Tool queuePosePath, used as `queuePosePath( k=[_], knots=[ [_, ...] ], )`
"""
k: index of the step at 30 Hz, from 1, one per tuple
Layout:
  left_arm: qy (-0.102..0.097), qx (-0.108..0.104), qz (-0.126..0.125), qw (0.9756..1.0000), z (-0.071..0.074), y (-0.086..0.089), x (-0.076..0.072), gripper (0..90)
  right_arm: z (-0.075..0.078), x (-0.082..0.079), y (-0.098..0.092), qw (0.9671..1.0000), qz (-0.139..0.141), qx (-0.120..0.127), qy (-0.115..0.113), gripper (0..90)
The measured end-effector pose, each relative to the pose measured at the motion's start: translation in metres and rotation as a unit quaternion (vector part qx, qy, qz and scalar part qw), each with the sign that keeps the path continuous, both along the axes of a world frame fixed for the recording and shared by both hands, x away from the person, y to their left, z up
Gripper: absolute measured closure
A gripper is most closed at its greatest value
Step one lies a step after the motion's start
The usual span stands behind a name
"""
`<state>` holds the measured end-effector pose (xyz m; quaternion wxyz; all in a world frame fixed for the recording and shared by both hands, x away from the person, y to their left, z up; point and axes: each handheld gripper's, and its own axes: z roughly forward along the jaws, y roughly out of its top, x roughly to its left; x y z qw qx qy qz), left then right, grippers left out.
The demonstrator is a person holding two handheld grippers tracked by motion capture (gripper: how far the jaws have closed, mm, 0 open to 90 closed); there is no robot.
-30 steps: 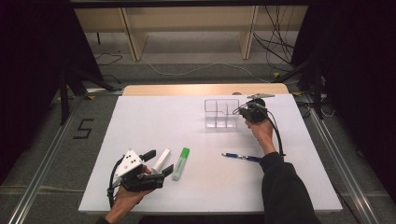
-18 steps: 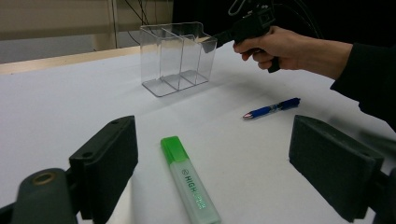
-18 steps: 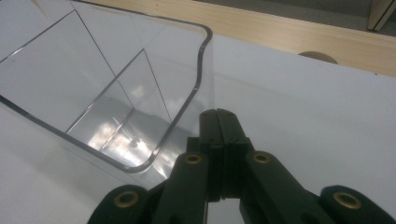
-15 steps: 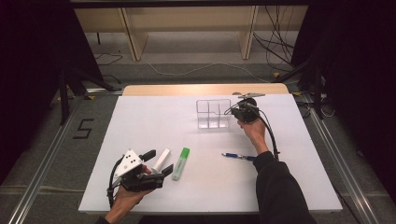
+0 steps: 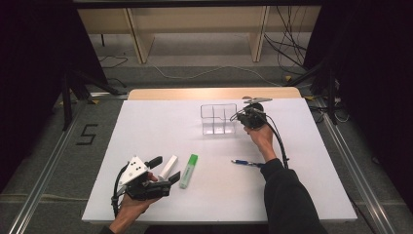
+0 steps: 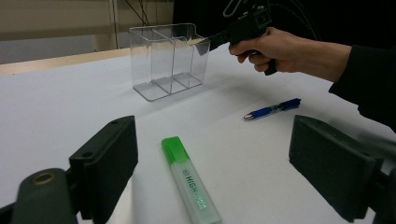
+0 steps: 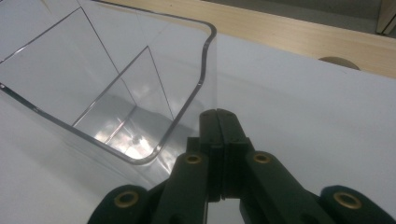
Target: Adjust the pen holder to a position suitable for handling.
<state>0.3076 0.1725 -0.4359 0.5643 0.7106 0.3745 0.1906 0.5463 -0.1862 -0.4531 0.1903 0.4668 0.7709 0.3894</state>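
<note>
Right gripper against clear organizer

Lighting: even overhead light on the white table; surroundings in the high view fall to near black at both sides.
Shadows: soft and short, a faint one under the green highlighter, a diffuse one beneath the clear organizer.
Glare: bright reflections on the organizer floor and rim in the right gripper view.
Focus: high view slightly soft and grainy; left gripper view's near jaws blurred; blue pen fairly sharp.
Distortion: mild wide-angle stretch at the edges of the gripper views.
</note>
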Motion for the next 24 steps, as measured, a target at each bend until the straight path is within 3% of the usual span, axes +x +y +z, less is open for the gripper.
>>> queuePosePath(
  k=[14, 17, 19, 24],
  knots=[
    [0.0, -0.001, 0.001, 1.0, 0.0, 0.001, 0.0, 14.9, 0.003, -0.004, 0.007, 1.0, 0.005, -0.006, -0.005, 86.5],
    [-0.001, 0.001, 0.0, 1.0, 0.0, 0.002, 0.0, 14.9, 0.004, -0.004, 0.003, 1.0, 0.004, -0.007, -0.002, 80.0],
    [-0.001, 0.001, 0.001, 1.0, 0.0, 0.002, 0.0, 14.9, 0.007, -0.006, -0.002, 0.9999, -0.003, -0.014, 0.0, 69.7],
    [-0.002, -0.002, 0.004, 1.0, 0.0, 0.003, 0.0, 14.9, 0.011, -0.012, -0.01, 0.9999, -0.007, -0.013, 0.0, 59.1]
  ],
)
